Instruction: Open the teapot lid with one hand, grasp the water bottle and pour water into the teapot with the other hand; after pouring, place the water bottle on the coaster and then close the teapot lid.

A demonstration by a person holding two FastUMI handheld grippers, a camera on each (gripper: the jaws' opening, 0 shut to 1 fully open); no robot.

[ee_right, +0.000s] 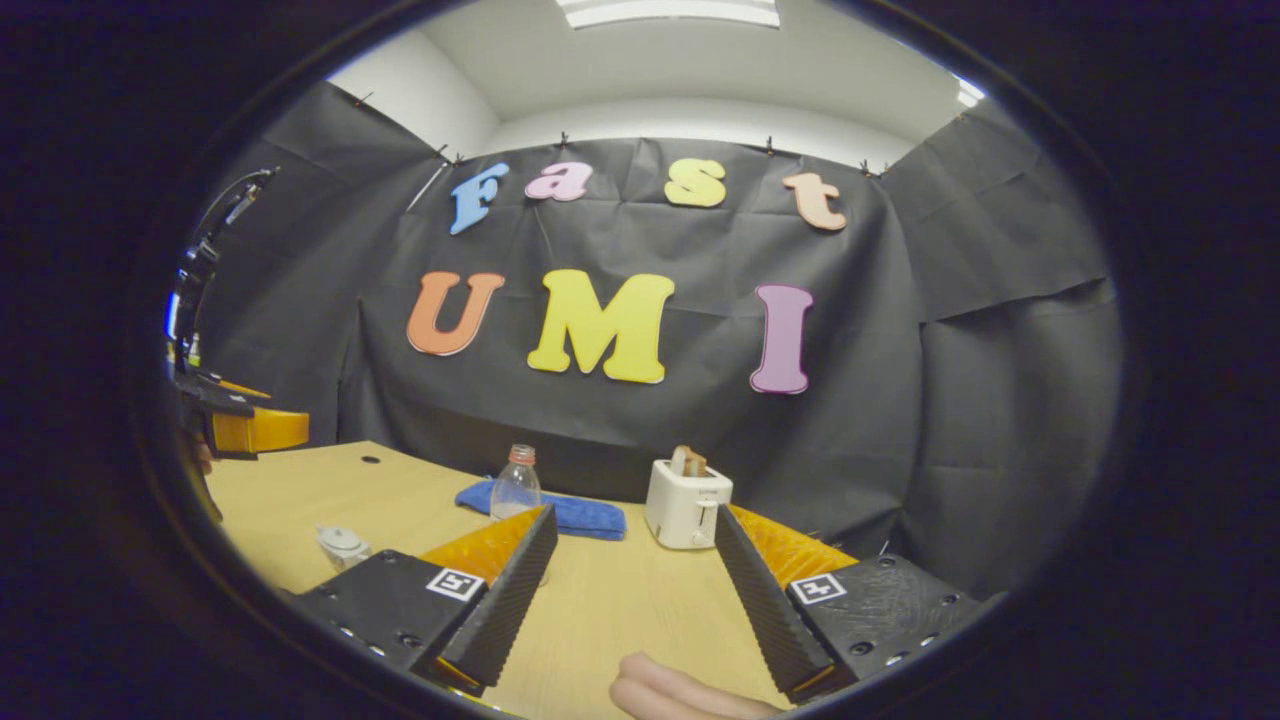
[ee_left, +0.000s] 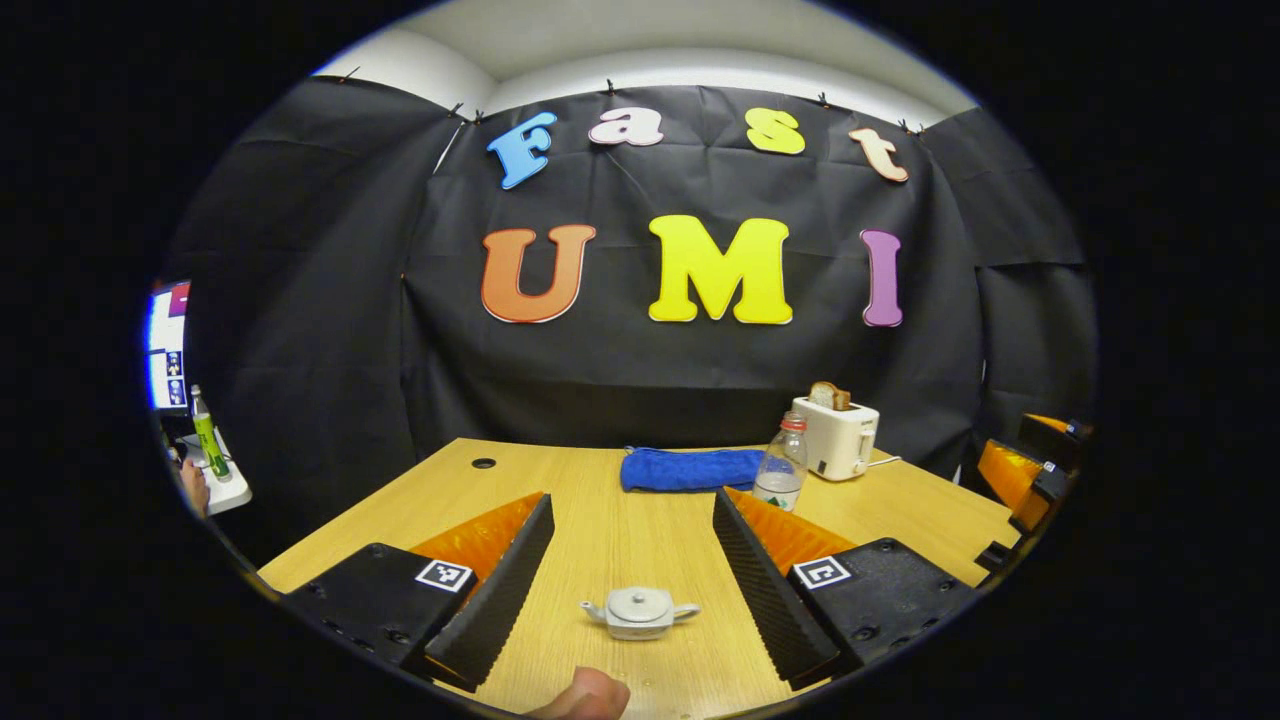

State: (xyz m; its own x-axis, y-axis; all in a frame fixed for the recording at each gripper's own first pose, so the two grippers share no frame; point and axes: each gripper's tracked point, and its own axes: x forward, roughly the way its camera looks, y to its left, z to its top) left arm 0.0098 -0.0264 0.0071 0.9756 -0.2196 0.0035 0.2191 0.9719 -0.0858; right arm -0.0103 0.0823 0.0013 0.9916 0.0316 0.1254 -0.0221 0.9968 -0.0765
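Both claws spread wide, holding nothing: left claw (ee_left: 630, 530) frames the lidded teapot (ee_left: 640, 612) on the tabletop (ee_left: 600, 540), right claw (ee_right: 632, 560) nears the water bottle (ee_right: 516, 485).

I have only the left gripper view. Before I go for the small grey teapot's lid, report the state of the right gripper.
Observer: In the right gripper view, the right gripper is open, with nothing between its fingers.
Operator: Now say where the bottle sits for it.
Observer: The clear plastic water bottle with the reddish cap stands upright just beyond its left fingertip, not in the gap. The white toaster lies nearer the gap.
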